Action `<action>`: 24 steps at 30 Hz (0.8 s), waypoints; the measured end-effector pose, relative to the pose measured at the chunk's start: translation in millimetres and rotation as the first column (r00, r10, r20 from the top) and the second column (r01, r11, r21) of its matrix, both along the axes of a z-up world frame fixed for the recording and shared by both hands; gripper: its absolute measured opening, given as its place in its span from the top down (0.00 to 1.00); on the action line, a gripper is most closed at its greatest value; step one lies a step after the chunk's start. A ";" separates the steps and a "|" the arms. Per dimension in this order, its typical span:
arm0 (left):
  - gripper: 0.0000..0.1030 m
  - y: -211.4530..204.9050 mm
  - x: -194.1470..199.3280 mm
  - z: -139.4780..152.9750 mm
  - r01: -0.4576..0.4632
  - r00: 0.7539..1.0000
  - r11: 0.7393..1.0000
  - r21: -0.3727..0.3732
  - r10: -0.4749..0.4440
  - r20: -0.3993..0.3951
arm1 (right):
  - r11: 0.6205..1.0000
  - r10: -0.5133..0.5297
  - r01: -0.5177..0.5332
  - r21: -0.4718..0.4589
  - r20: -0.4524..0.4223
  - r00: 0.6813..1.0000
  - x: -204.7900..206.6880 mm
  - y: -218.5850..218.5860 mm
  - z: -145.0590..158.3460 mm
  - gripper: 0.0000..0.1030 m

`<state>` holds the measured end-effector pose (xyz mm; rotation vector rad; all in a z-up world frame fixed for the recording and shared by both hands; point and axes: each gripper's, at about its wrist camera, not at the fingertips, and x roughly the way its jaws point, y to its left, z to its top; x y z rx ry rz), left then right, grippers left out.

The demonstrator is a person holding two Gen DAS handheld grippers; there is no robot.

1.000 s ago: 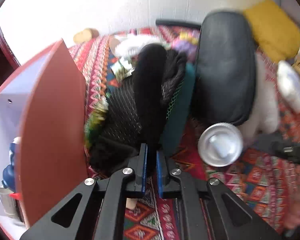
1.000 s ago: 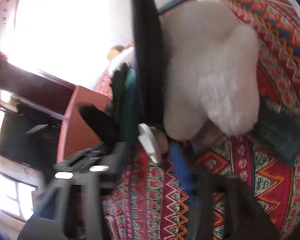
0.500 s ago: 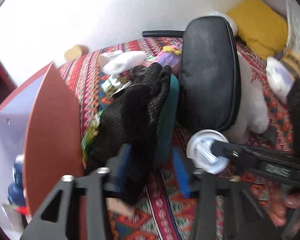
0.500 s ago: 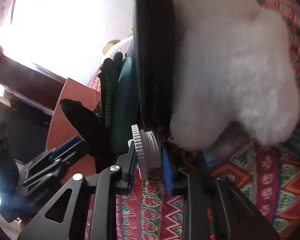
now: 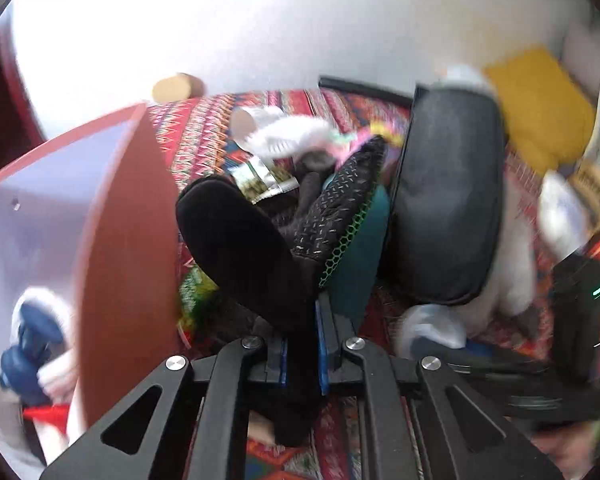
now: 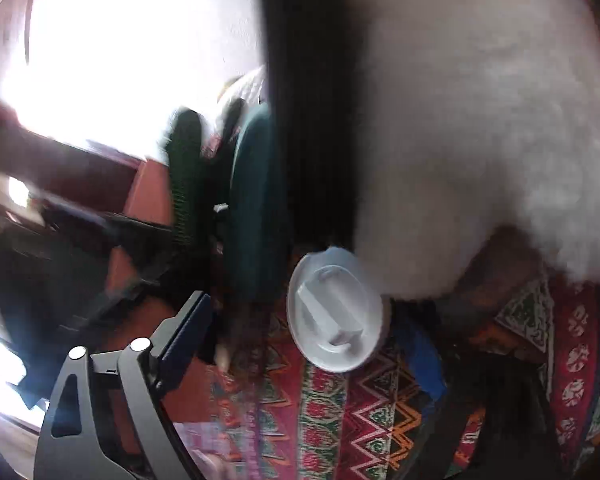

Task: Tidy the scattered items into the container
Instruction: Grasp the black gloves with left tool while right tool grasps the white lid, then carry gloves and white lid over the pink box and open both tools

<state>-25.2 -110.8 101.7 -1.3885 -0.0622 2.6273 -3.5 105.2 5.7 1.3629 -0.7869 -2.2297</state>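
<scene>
**Left gripper pinching black slipper beside box; right jaws opening around white lid**

Far left in the left wrist view: the red-brown box (image 5: 128, 248) stood open, pale inner wall showing, with a blue-and-white item (image 5: 32, 340) already lying inside at its bottom. The box's near edge ran upright, just beside the pile of clutter.

Next right, the left gripper (image 5: 302, 354) had its jaws pressed together on the black slipper (image 5: 240, 248), pinching its lower end. The slipper's long axis ran from the jaws up and to the left, rounded end toward the box edge, tilted, not flat. It overlapped a dark knit item (image 5: 340, 208) and a teal item (image 5: 360, 260) behind. Little free room: box wall close on the left, tall black cushion (image 5: 448, 208) close on the right.

Further right, a white fluffy item (image 5: 516, 264) sat behind the cushion, a yellow cushion (image 5: 540, 108) at the back. All lay on the patterned cloth (image 5: 204, 136).

Right wrist view: the right gripper (image 6: 300, 352) had its jaws opening, the white lid (image 6: 336, 316) between them, its face turned to the camera. Whether a pad touched it, could not tell, the right finger was blurred. The lid sat against the black cushion's foot and white fluff, bare cloth below it.
</scene>
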 end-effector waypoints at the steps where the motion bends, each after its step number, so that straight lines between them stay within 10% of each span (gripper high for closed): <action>1: 0.93 -6.4 6.1 9.8 -0.008 1.000 0.999 0.032 0.008 -0.007 | 0.999 0.023 -0.023 0.035 0.002 1.000 -0.3 -3.4 -0.1 0.66; 12: 0.93 -55.4 83.7 95.6 0.054 0.992 0.929 0.366 -0.008 -0.126 | 0.996 0.017 -0.024 -0.089 -0.071 0.997 18.3 8.7 31.1 0.67; 24: 0.93 -113.2 119.6 128.0 0.077 0.983 0.837 0.542 0.027 -0.182 | 0.984 0.051 -0.082 -0.156 -0.193 0.980 54.6 -5.9 79.9 0.67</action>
